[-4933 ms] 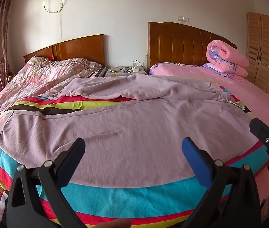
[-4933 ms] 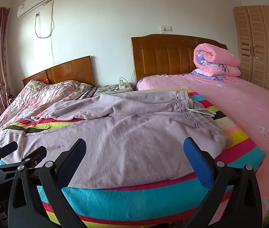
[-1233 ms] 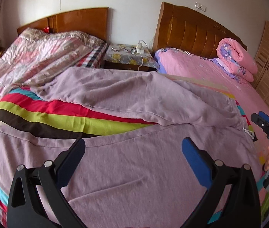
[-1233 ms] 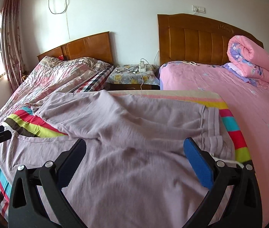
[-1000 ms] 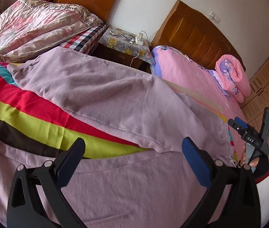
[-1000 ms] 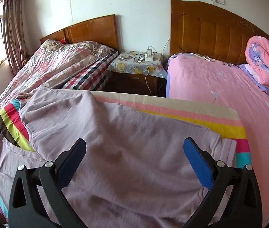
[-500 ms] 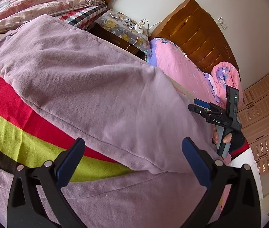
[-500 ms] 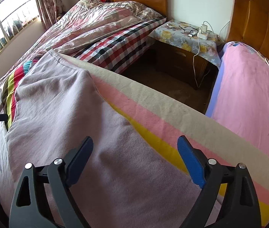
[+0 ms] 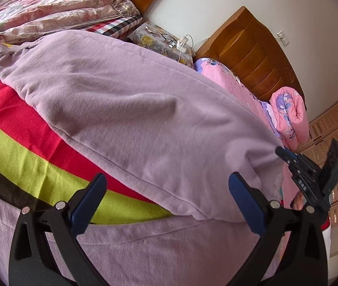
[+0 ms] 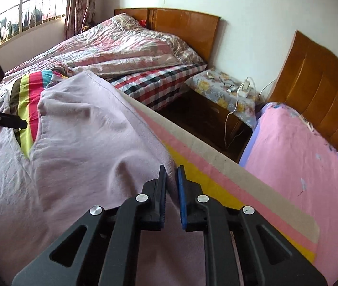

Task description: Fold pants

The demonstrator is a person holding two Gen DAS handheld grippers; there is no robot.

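Lilac, soft knit cotton pants point(image 9: 126, 109) lie spread on a multicoloured striped blanket point(image 9: 25, 143) across the bed, their long axis running across both views from the waist end by the right gripper point(image 10: 171, 174) toward the leg ends near the floral quilt point(image 10: 126, 45), with the two legs splitting apart over the stripes. That right gripper has just been closing, and its blue-padded jaws now pinch a raised fold of the fabric at the pants' far edge beside the pink and yellow stripes. Over the near leg the left gripper point(image 9: 166, 186) hangs with jaws wide apart, gripping nothing
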